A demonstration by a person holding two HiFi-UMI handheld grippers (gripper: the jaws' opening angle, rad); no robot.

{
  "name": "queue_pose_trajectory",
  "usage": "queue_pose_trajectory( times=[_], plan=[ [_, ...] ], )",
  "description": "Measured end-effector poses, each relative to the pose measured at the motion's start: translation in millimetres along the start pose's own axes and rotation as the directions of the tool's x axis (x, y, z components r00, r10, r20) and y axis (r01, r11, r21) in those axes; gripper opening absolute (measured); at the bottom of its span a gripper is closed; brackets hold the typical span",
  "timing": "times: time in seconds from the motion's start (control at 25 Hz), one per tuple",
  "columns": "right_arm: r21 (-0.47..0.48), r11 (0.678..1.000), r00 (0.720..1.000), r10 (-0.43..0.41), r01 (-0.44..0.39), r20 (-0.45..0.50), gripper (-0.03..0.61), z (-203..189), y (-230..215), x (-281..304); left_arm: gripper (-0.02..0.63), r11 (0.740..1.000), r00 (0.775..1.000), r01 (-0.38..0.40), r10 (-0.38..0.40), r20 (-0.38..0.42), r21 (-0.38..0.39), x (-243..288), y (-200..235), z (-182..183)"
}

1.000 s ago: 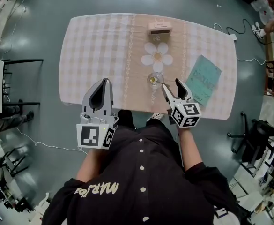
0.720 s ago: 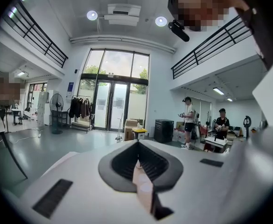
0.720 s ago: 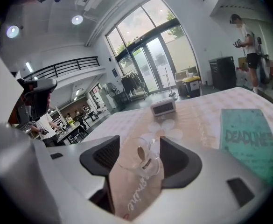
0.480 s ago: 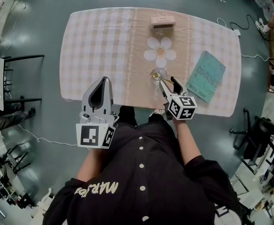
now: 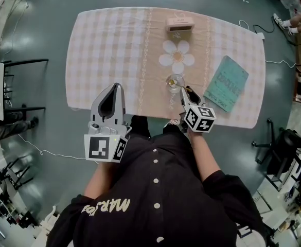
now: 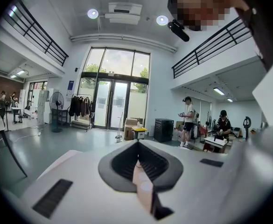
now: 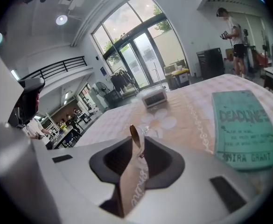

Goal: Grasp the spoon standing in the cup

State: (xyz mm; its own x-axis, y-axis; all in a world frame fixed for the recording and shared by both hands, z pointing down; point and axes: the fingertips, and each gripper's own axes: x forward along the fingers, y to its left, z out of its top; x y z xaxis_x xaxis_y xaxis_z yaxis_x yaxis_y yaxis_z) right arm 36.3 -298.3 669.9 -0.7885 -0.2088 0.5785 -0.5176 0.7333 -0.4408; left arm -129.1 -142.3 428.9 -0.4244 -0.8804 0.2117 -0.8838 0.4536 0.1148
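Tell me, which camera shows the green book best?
The right gripper view: the book lies close and large there, its cover print readable. The head view shows the whole book from above, but small. The left gripper view faces the room and does not show it.

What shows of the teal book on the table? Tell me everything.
The book is a thin teal paperback by its look, lying flat and closed, front cover up. Dark print reads DEADLINE near the top, a few small lines under it, and MIRA GRANT near the bottom. It sits on the right part of the checked tablecloth, right of the beige runner, askew to the cloth's edges, one end near its front edge. Nothing lies on it; only the cloth beneath touches it.
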Motion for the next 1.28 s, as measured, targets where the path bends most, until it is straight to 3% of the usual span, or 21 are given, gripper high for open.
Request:
queue_pose_trajectory(
  times=[0.08,0.48,0.56,0.72,0.8,1.08,1.28],
  plan=[
    [-0.009,1.0,1.0,-0.02,0.02,-0.002,0.02,0.5,-0.6,-1.3,0.011,1.0,1.0,0.005,-0.005,0.002,-0.003,1.4,-1.1,1.3],
    [-0.042,0.998,0.999,-0.049,0.049,-0.015,0.011,2.6,-2.7,-0.1,0.011,1.0,1.0,0.009,-0.009,0.008,-0.005,4.0,-0.3,2.3],
    [-0.09,0.995,0.999,-0.044,0.043,-0.01,0.011,6.8,0.5,-1.5,0.011,1.0,1.0,0.009,-0.009,0.012,-0.004,3.6,-0.2,4.0],
    [-0.315,0.949,1.0,-0.021,0.025,0.016,0.011,24.9,15.4,-6.8,0.011,1.0,1.0,0.013,-0.013,0.025,-0.004,3.7,-1.2,9.4],
    [-0.375,0.927,1.0,-0.005,0.015,0.027,0.011,33.7,20.7,-9.3,0.011,1.0,0.999,0.018,-0.018,0.036,-0.004,5.4,-2.4,11.9],
    [-0.454,0.891,0.998,0.043,-0.02,0.041,0.011,54.7,35.9,-25.7,0.011,0.999,0.996,0.048,-0.047,0.075,-0.003,9.4,-9.6,25.7],
    [-0.459,0.888,0.994,0.071,-0.026,0.082,0.011,71.7,41.1,-39.5,0.011,0.997,0.993,0.074,-0.073,0.09,0.0,12.5,-15.0,30.5]
  ],
)
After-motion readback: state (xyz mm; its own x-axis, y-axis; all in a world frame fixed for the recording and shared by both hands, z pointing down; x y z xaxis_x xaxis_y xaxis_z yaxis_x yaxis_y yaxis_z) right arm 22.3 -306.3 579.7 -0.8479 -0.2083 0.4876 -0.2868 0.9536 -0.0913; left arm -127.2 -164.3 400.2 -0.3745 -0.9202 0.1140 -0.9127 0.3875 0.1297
